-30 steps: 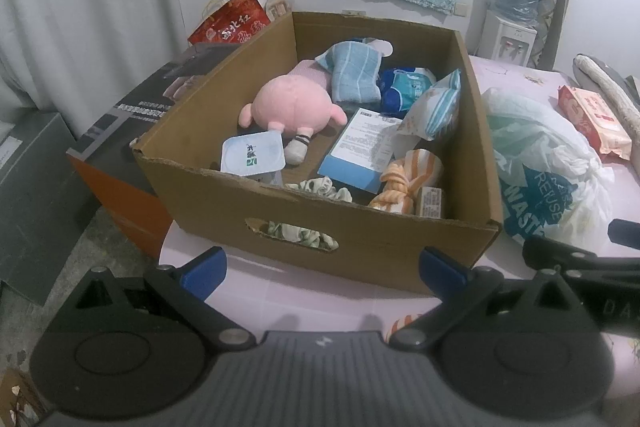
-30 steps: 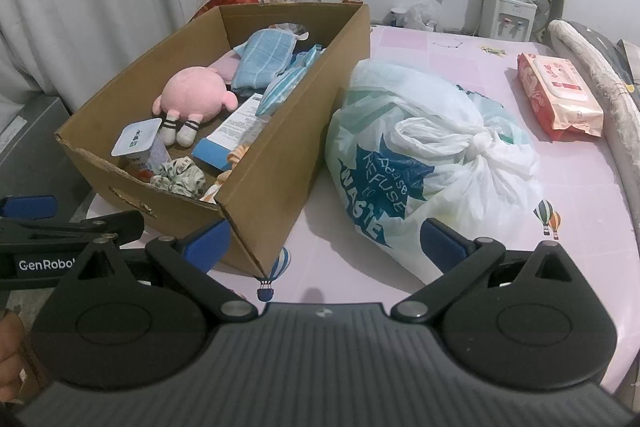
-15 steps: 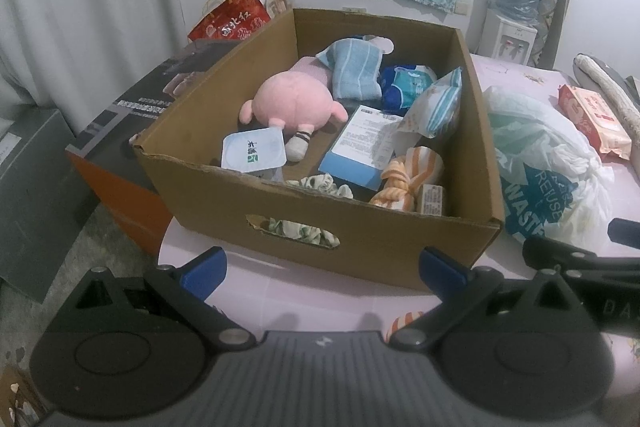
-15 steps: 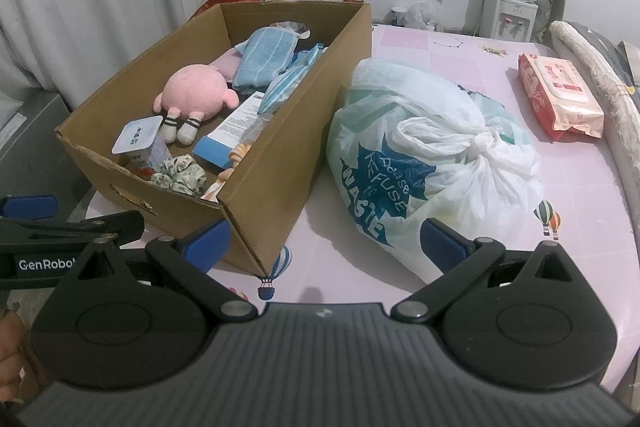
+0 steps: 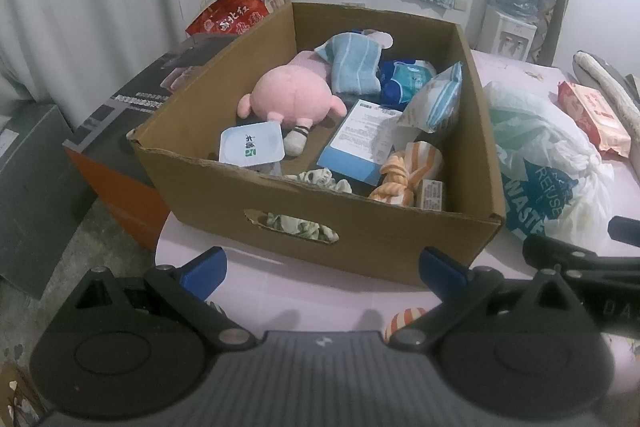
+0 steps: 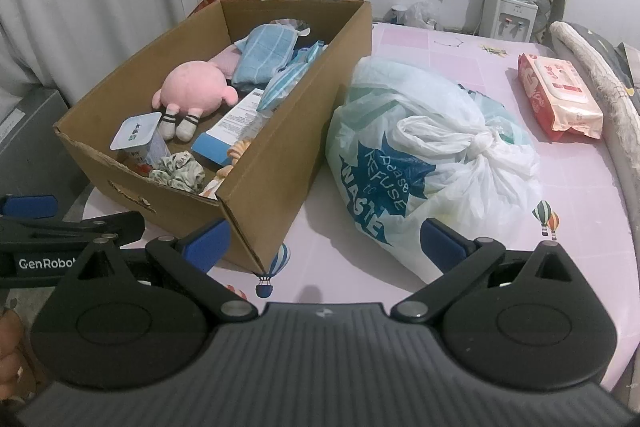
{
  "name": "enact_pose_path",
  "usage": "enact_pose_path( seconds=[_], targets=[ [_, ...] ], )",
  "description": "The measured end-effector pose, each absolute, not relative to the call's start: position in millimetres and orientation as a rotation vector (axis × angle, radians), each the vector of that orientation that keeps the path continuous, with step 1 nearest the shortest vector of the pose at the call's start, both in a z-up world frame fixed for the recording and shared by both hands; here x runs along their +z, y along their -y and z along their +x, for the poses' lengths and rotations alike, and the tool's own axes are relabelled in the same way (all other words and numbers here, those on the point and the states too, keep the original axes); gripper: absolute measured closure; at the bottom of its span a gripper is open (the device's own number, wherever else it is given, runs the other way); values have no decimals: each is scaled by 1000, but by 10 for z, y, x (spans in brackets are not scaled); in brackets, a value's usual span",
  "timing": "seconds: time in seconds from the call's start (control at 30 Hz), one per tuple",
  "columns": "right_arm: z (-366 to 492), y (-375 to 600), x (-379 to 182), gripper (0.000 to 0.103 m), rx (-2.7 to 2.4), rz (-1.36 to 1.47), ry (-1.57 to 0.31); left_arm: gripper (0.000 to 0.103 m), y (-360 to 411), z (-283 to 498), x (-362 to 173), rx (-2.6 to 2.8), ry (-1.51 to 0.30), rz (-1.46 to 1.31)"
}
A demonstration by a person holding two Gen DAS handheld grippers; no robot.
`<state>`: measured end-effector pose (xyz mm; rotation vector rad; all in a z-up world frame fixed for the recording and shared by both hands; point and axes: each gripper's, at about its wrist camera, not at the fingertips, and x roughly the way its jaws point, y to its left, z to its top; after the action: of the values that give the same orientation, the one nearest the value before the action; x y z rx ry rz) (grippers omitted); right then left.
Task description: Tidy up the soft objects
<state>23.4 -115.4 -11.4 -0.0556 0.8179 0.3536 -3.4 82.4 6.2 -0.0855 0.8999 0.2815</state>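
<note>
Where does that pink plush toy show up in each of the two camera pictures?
Left wrist view: pink plush toy lies centre-left inside the cardboard box.
Right wrist view: it lies left of centre, in the same box.
Shared landmark: white plastic bag beside the box.

I read "Please REFUSE to WASTE" on white plastic bag (image 6: 424, 155) beside cardboard box (image 6: 280, 131); "GenRobot" on left gripper's arm (image 6: 48, 261).

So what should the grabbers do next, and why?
Probably ease the left gripper forward over the cardboard box's near wall toward the pink plush toy. Both grippers are open and empty, short of the box, and the plush lies on top, uncovered.
</note>
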Motion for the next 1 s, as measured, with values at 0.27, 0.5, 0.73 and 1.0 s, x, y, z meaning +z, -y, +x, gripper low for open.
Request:
enact_pose_path(
  seconds=[0.27, 0.5, 0.73, 1.0],
  targets=[
    [238, 1157, -111, 1, 355, -57, -818, 0, -819, -28, 60, 281, -902, -86],
    [238, 1165, -111, 1, 355, -59, -817, 0, -817, -24, 61, 281, -903, -86],
    [241, 1183, -116, 1, 357, -63, -816, 0, -821, -22, 63, 281, -904, -85],
    [243, 1200, -114, 1, 358, -65, -817, 0, -821, -19, 62, 282, -905, -85]
  ],
)
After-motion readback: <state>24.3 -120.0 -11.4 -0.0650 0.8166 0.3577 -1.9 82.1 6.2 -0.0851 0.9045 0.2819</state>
